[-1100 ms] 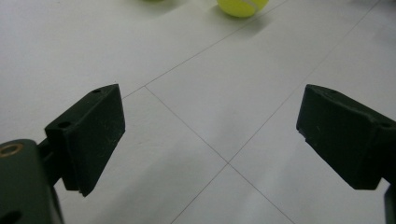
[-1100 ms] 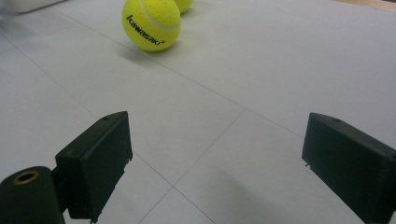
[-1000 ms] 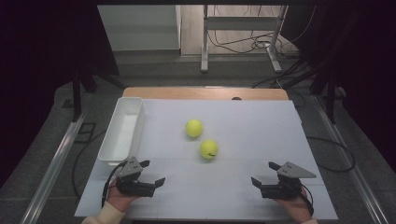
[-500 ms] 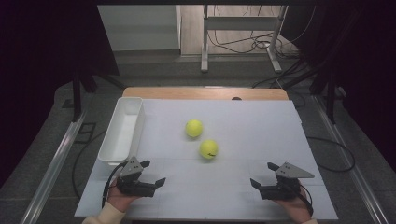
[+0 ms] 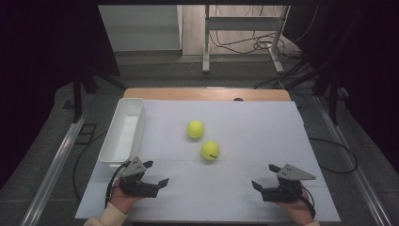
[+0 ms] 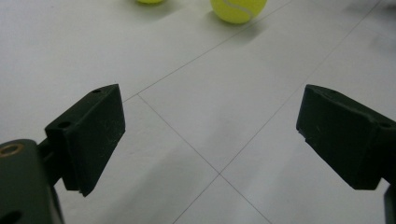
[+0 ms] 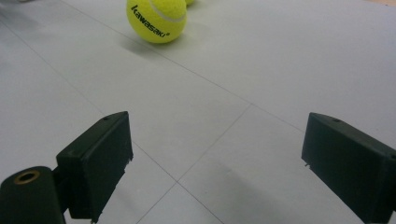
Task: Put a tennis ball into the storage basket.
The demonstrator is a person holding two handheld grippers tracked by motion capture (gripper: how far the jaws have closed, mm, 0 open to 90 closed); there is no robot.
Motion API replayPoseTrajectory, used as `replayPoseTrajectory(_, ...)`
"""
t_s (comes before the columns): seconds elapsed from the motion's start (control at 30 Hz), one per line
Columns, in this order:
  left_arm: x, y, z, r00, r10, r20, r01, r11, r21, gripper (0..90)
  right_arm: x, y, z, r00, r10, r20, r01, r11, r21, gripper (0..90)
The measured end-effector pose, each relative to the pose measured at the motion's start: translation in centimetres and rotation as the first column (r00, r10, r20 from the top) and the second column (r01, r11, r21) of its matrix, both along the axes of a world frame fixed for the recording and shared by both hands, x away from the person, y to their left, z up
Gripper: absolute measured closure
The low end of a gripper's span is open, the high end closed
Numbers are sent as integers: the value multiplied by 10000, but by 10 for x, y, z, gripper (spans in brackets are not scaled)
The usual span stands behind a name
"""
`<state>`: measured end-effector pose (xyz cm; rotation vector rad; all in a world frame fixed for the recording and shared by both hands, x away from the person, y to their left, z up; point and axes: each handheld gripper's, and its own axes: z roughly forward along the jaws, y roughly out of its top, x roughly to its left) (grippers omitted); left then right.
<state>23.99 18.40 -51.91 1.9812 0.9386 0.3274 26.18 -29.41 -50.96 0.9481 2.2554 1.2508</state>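
The table (image 5: 263, 127) is covered with a white sheet marked by thin grid lines, and a strip of wood shows along its 12 o'clock edge. A long white bin (image 5: 123, 133) stands on the sheet at about 9 o'clock, its length running from 12 toward 6; nothing can be seen inside it.

The left gripper (image 5: 156, 174) rests at about 7 o'clock, held in the left hand (image 5: 120, 200) just below the bin's near end. Its jaws are spread wide with nothing between them, and in the left gripper view (image 6: 210, 135) only bare sheet lies in the gap. The right gripper (image 5: 264, 176) sits at about 5 o'clock in the right hand (image 5: 295, 211), well apart from the left. Its jaws also stand wide apart and hold nothing, as the right gripper view (image 7: 217, 154) shows.

Two yellow tennis balls lie near the middle of the sheet, close together but not touching. The near ball (image 5: 210, 150) is between the grippers and farther up the table, touched by neither; it carries black lettering in the right gripper view (image 7: 156, 19). The far ball (image 5: 195, 129) lies at about 11 o'clock from it.
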Motion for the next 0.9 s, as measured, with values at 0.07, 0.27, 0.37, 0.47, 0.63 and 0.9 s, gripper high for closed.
replayPoseTrajectory(0.07,0,-1,2,10000,-13,27,13,10000,53,87,0,0,0,10000,17,-14,-17,10000,-1,91)
replayPoseTrajectory(0.27,2,-7,6,10000,-73,59,73,10000,50,87,1,0,-1,10000,50,33,-50,10000,1,92)
replayPoseTrajectory(0.37,3,-10,8,9999,-120,75,120,9999,16,87,1,-1,-2,10000,-28,24,28,10000,-37,93)
replayPoseTrajectory(0.47,5,-11,10,9999,-92,62,92,10000,-34,87,2,-2,-3,10000,-76,-22,76,10000,12,94)
replayPoseTrajectory(0.63,10,-16,15,10000,-38,91,40,9998,-175,88,6,-2,-6,9999,-101,-81,102,9999,128,95)
replayPoseTrajectory(0.9,14,-22,20,9997,-17,226,17,10000,19,88,8,1,-5,9999,108,-99,-106,9997,199,98)
